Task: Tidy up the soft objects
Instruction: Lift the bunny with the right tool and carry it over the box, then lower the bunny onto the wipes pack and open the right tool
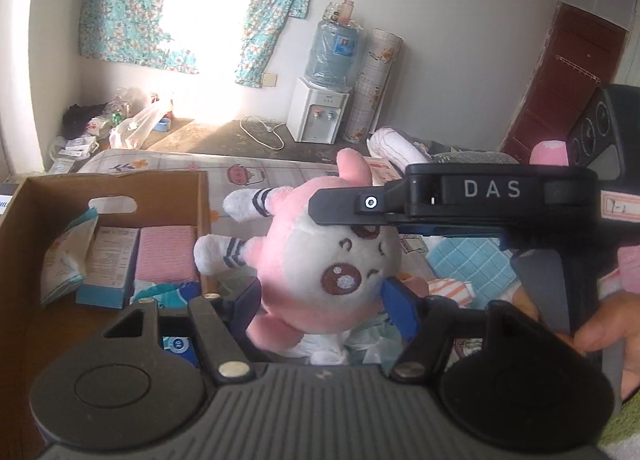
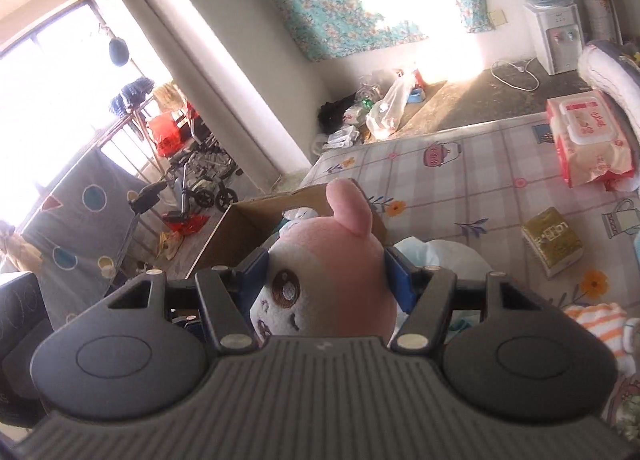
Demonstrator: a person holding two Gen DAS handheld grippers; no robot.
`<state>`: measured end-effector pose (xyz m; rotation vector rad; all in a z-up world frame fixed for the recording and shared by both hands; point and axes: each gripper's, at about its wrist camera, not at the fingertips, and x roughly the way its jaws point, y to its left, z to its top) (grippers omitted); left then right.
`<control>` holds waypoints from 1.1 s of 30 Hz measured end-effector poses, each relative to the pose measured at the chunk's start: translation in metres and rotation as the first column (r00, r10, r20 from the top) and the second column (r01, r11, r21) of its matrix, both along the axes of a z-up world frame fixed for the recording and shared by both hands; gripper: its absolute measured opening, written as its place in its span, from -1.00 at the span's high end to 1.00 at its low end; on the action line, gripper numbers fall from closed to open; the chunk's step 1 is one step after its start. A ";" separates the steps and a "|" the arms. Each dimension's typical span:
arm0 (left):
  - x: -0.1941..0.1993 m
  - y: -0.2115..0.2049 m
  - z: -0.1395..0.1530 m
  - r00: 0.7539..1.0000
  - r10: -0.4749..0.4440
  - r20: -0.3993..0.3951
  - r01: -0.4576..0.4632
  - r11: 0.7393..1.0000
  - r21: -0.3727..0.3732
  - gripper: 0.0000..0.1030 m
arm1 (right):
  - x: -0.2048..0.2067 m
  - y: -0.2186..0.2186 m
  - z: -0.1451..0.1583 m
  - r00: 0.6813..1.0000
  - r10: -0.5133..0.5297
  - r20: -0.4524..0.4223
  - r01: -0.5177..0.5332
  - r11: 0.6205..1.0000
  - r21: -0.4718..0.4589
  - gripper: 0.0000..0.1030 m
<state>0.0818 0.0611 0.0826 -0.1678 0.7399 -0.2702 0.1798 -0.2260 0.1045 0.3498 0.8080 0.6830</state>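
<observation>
Subject: plush toy, pink and white, seen from each wrist camera in turn.

Left wrist view
- Left gripper (image 1: 320, 300): jaws at a middling width, closed on the plush toy (image 1: 320, 260); both pads met its lower body.
- Toy position: lifted between the fingers, face towards the camera, striped limbs pointing to the gripper's left, ear pointing ahead.
- Black finger marked DAS (image 1: 460, 195): reached in from the gripper's right and lay across the top of the toy's head.
- Hand (image 1: 612, 336): at the right edge, on a black handle.
- Cardboard box (image 1: 24, 244): just left of the gripper, open, with a pink cloth (image 1: 166, 254) and a blue-and-white carton (image 1: 108, 264) inside.
- Blue checked cloth (image 1: 472, 264): to the right, on the patterned sheet (image 1: 280, 175).

Right wrist view
- Right gripper (image 2: 328, 272): jaws at a middling width, blue pads pressed on either side of the toy's head.
- Toy position: head filled the gap between the fingers, ear standing ahead of them.
- Box: ahead and slightly left, partly hidden by the toy.
- Olive tissue pack (image 2: 552, 240): to the right, on the sheet.
- Wet-wipes pack (image 2: 588, 139): well ahead, right.
- Orange-striped cloth (image 2: 596, 324): near the gripper's right side.
</observation>
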 end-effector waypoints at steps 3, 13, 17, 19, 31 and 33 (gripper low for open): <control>-0.007 0.046 -0.009 0.992 0.117 -0.049 -0.118 0.993 -0.013 -0.36 | 0.006 0.059 -0.003 0.992 0.115 -0.044 -0.116 0.993 -0.017 -0.20; 0.013 0.155 -0.066 0.906 0.319 -0.277 -0.356 0.930 -0.092 -0.36 | 0.029 0.232 -0.040 0.901 0.352 -0.255 -0.398 0.904 -0.158 -0.21; 0.033 0.175 -0.088 0.867 0.349 -0.356 -0.415 0.901 -0.125 -0.37 | 0.044 0.271 -0.057 0.864 0.400 -0.304 -0.475 0.849 -0.233 -0.23; 0.045 0.180 -0.097 0.852 0.356 -0.383 -0.431 0.893 -0.130 -0.38 | 0.053 0.283 -0.065 0.852 0.415 -0.319 -0.500 0.826 -0.261 -0.24; 0.064 0.179 -0.124 0.817 0.345 -0.461 -0.455 0.878 -0.150 -0.48 | 0.087 0.294 -0.086 0.829 0.410 -0.381 -0.533 0.787 -0.312 -0.39; 0.067 0.181 -0.127 0.809 0.344 -0.476 -0.462 0.873 -0.154 -0.48 | 0.091 0.294 -0.088 0.841 0.396 -0.369 -0.512 0.802 -0.307 -0.57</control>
